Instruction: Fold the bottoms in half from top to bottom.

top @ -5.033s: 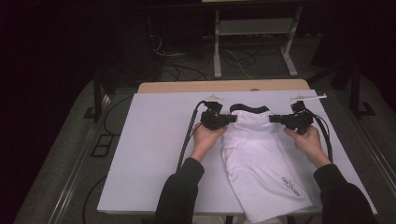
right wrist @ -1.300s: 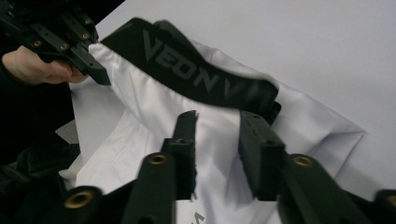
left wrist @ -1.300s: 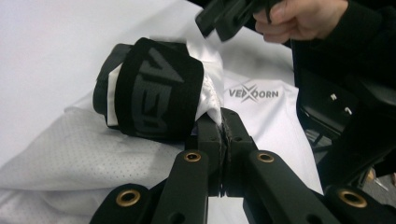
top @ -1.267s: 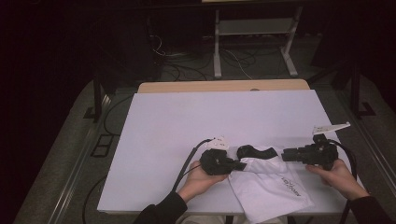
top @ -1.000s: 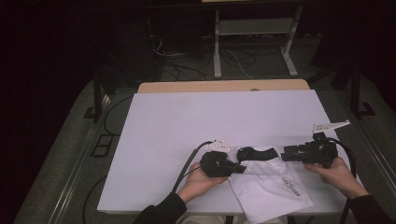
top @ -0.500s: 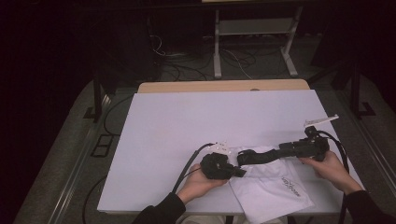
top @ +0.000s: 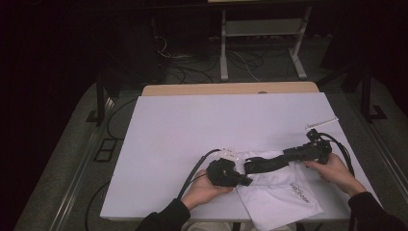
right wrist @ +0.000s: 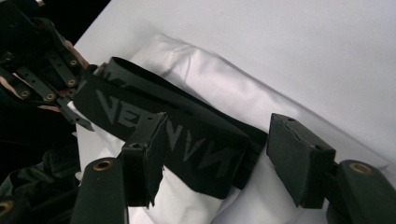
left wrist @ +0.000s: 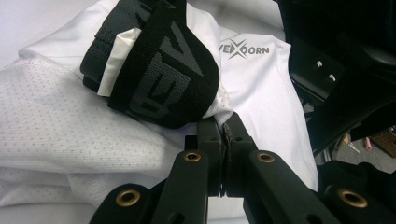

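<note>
The folded white cloth garment has a wide black stretchy band with grey letters. The left gripper pinches the white cloth tight. The right gripper has just been opening, and its jaws sit wide around the band.

Looks like a lab or recording studio, dimly lit. White board laid over a wooden table as the work surface. Beyond the table: tangle of cables on a grey floor, plus a white metal stand with splayed feet. Left of the table: floor socket plate and a black post. Dark all around the table, no home furniture.
</note>
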Demonstrator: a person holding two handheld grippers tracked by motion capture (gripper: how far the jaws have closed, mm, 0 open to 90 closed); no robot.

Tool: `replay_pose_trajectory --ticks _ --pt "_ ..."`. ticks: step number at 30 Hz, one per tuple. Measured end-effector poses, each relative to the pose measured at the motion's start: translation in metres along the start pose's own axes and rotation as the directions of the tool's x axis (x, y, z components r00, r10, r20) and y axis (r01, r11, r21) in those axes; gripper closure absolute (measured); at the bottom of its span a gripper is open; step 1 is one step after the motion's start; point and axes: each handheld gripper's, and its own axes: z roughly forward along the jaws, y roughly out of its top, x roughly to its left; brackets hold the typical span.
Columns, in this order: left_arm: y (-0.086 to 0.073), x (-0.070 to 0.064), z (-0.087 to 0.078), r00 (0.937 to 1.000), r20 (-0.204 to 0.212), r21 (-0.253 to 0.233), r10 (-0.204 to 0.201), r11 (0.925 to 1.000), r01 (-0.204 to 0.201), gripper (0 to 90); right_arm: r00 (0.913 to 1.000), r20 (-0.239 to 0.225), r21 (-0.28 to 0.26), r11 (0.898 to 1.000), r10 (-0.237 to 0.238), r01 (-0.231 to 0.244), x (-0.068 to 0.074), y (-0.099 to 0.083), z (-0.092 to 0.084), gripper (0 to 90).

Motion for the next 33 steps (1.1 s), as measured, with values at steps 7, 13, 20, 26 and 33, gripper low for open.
replay_pose_trajectory --ticks 7,13,20,26,33 --pt "0.0 0.0 0.0 1.0 0.002 -0.001 0.003 1.0 -0.003 87.7 0.9999 0.0 0.044 0.999 0.011 -0.011 -0.004 0.0 0.01 37.7" --pt "0.0 0.0 0.0 1.0 0.006 0.0 0.008 1.0 -0.008 87.7 0.9999 -0.01 0.055 0.998 0.002 -0.001 -0.001 -0.001 0.012 52.4" --pt "0.0 -0.001 0.002 0.9999 0.01 0.006 0.011 0.9999 -0.012 87.7 0.9994 -0.034 0.058 0.998 0.007 -0.005 -0.001 -0.002 0.01 69.3" --pt "0.0 -0.001 0.004 0.9999 0.01 0.009 0.013 0.9999 -0.013 87.5 1.0 -0.002 0.063 0.998 0.006 -0.006 0.001 -0.003 0.01 79.3" --pt "0.0 -0.001 0.004 0.9999 0.009 0.004 0.01 0.9999 -0.01 87.1 0.9995 -0.005 0.06 0.998 -0.03 0.03 0.004 -0.003 0.007 82.6"
